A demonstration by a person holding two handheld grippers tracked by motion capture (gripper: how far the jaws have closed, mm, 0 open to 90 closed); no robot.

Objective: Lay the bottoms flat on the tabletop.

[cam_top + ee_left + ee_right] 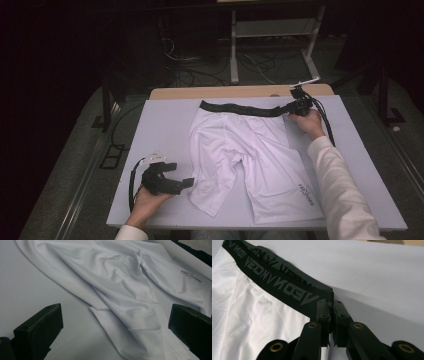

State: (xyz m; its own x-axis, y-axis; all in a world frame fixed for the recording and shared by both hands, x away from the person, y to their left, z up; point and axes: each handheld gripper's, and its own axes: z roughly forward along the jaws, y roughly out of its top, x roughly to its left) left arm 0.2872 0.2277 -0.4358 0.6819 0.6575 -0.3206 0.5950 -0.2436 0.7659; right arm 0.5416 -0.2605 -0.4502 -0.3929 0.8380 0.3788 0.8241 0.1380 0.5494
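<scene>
Bench (pixel 165 117): pale top. White shorts (pixel 250 155) lie spread across its middle, black waistband (pixel 240 108) toward the far edge, two legs running to the near edge, the right leg longer and reaching almost to the near-right corner. Small grey logo (pixel 305 194) near that leg's hem.

Shorts look light, thin, stretchy, fully limp, with lots of soft wrinkles around the crotch. Likely to sag and drape from any single pinch point, and the fabric looks smooth so it may slide on the bench top. Not fragile. Best holds, as I judge it: the waistband corners, since the elastic is thicker and firmer, and the stitched leg hems (pixel 117 335), which give a doubled edge to pinch.

Right hand-held gripper (pixel 300 106): at the far-right end of the waistband, near the bench's far-right corner. In the right gripper view the jaws are pressed together with the end of the black waistband (pixel 284 287) clamped between them. Grip sits right at the band's corner.

Left hand-held gripper (pixel 184 183): near the near-left part of the bench, just beside the left leg hem. Jaws spread wide, nothing between the pads; in the left gripper view the hem lies ahead between them, not yet pinched.
</scene>
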